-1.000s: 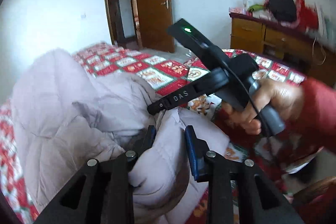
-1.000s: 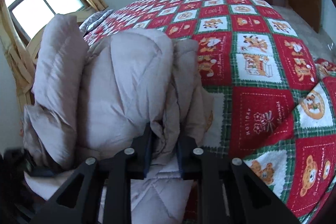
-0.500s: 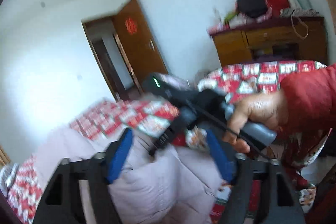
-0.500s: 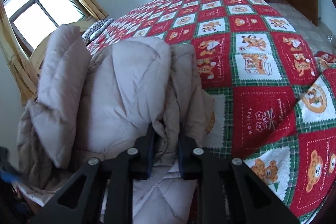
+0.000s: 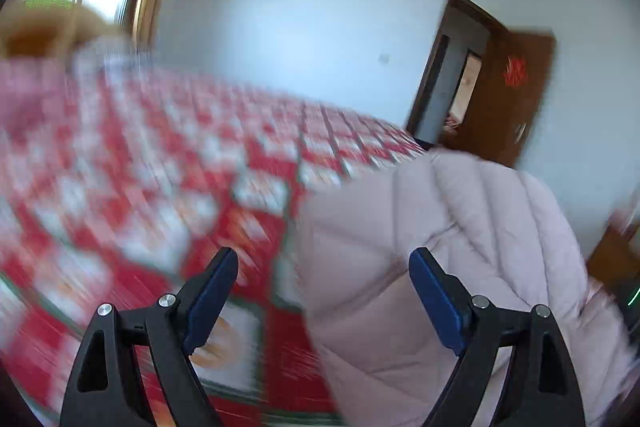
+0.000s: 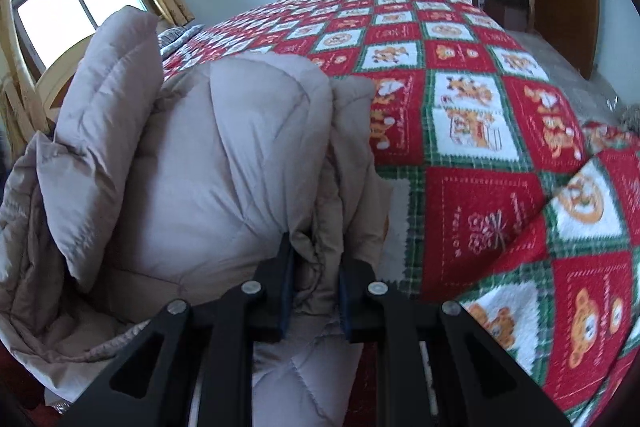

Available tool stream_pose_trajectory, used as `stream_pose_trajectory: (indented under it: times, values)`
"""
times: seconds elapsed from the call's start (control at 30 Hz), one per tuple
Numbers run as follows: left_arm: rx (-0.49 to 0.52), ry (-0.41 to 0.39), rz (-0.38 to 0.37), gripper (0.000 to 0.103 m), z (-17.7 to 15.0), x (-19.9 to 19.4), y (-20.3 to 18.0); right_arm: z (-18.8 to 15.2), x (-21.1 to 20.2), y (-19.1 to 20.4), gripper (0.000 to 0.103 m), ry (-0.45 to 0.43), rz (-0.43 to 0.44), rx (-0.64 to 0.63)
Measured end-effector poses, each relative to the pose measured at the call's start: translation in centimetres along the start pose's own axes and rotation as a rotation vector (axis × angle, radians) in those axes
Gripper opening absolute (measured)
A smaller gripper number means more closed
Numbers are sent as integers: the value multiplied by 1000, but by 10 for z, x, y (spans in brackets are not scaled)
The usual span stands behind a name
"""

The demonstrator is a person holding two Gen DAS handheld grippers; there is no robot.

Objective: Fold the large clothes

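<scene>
- My right gripper [image 6: 316,291] is clamped on a bunched fold of the coat [image 6: 224,155], its blue pads pressing the fabric from both sides.
- My left gripper [image 5: 324,291] has just been opening; its jaws stand wide with nothing pinched, and the coat's edge lies behind the gap without touching the pads.
- From the right wrist I see the coat heaped on the near left part of the bed [image 6: 480,131], one padded section standing up at the left.
- From the left wrist the coat sits low and right, beside the blurred red quilt.
- Beyond the bed I see a window [image 6: 68,11] at left and a brown door [image 5: 508,95] at right.
</scene>
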State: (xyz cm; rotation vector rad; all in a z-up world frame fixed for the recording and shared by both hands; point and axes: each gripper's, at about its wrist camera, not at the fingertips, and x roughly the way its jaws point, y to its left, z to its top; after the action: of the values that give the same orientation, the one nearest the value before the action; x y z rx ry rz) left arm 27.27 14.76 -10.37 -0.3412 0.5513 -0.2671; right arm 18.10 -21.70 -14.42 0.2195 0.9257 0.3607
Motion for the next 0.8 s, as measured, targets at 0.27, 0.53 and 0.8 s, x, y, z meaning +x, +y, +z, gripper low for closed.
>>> stream_pose_trajectory:
  times: [0.27, 0.53, 0.8]
  values:
    - [388, 31, -143, 88, -10, 39, -137, -7, 7, -12, 20, 31, -5, 33]
    - [685, 141, -183, 88, -45, 66, -192, -5, 11, -35, 19, 70, 71, 135]
    - [766, 202, -128, 88, -75, 86, -202, -6, 6, -48, 19, 39, 93, 210]
